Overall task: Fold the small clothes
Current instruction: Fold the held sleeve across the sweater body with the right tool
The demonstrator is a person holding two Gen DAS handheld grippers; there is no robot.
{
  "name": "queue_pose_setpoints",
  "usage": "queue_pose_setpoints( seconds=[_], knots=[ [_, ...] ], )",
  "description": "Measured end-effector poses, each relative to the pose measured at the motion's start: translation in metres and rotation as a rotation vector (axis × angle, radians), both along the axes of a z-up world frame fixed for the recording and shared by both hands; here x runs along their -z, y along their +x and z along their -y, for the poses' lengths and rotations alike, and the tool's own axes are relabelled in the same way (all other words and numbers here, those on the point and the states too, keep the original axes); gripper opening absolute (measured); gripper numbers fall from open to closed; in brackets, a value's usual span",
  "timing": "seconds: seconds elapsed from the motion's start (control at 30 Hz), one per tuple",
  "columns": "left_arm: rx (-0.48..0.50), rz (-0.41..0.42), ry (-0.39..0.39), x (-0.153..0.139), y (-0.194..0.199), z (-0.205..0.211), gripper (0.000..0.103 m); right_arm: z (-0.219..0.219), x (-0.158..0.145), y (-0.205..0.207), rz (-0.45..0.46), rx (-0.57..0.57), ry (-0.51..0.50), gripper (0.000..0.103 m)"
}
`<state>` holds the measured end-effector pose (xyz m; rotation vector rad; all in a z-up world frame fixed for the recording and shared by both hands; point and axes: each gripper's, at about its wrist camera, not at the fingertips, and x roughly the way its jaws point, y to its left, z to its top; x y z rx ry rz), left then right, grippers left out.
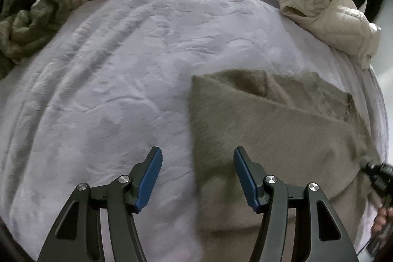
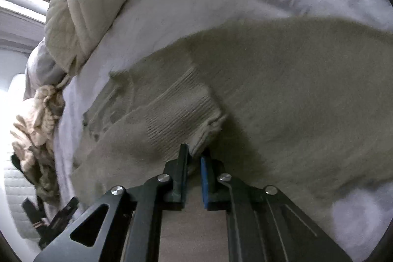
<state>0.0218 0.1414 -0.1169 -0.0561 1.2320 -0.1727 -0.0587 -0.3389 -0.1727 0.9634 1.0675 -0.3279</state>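
The sweater (image 1: pixel 270 119) is fuzzy, matt taupe knit, its cuff (image 2: pixel 181 119) ribbed. The bed cover (image 1: pixel 110 70) is soft, plush lavender cloth with a faint embossed pattern. At two o'clock a quilted cream jacket (image 1: pixel 324 14) looks smooth, slightly sheeny. The left gripper (image 1: pixel 197 178) is matt black plastic with blue rubbery pads (image 1: pixel 149 183) and shiny metal pins.

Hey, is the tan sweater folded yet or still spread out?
Partly folded. The tan sweater has layers doubled over, and the right gripper pinches its ribbed cuff over the body.
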Motion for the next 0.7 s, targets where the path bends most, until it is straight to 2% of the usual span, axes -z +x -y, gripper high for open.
queue_pose_setpoints(
  seconds=[0.1,0.17,0.23,0.33,0.47,0.57,0.6,0.63,0.67,0.7],
  knots=[
    [-0.008,-0.021,0.005,0.001,0.001,-0.017,0.062,0.018,0.006,-0.015,-0.026,0.070,0.000,0.011],
    [-0.011,-0.047,-0.010,0.005,0.002,-0.027,0.062,0.020,0.008,-0.021,-0.005,0.070,0.060,0.025],
    [0.003,-0.062,-0.022,0.005,-0.005,-0.028,0.062,0.011,0.002,-0.021,0.004,0.013,0.061,0.064],
    [0.027,-0.077,-0.029,0.006,-0.017,-0.025,0.062,-0.006,-0.006,-0.026,0.032,-0.030,0.076,0.067],
    [0.050,-0.070,-0.049,0.000,-0.020,-0.009,0.062,-0.014,0.002,-0.022,0.068,0.016,0.188,0.067],
    [0.048,-0.070,-0.043,0.004,-0.019,-0.002,0.062,-0.018,0.006,-0.006,0.108,0.045,0.226,0.067],
    [0.051,-0.070,-0.028,0.007,-0.017,0.000,0.062,-0.018,0.009,-0.003,0.098,0.047,0.226,0.066],
    [0.060,-0.070,0.000,0.012,-0.017,0.003,0.062,-0.021,0.014,0.006,0.077,0.051,0.219,0.045],
    [0.071,-0.072,0.024,0.016,-0.013,0.008,0.062,-0.021,0.017,0.009,0.046,0.051,0.209,0.018],
    [0.084,-0.070,0.035,0.018,-0.015,0.009,0.062,-0.022,0.019,0.010,0.021,0.048,0.207,0.007]
  ],
)
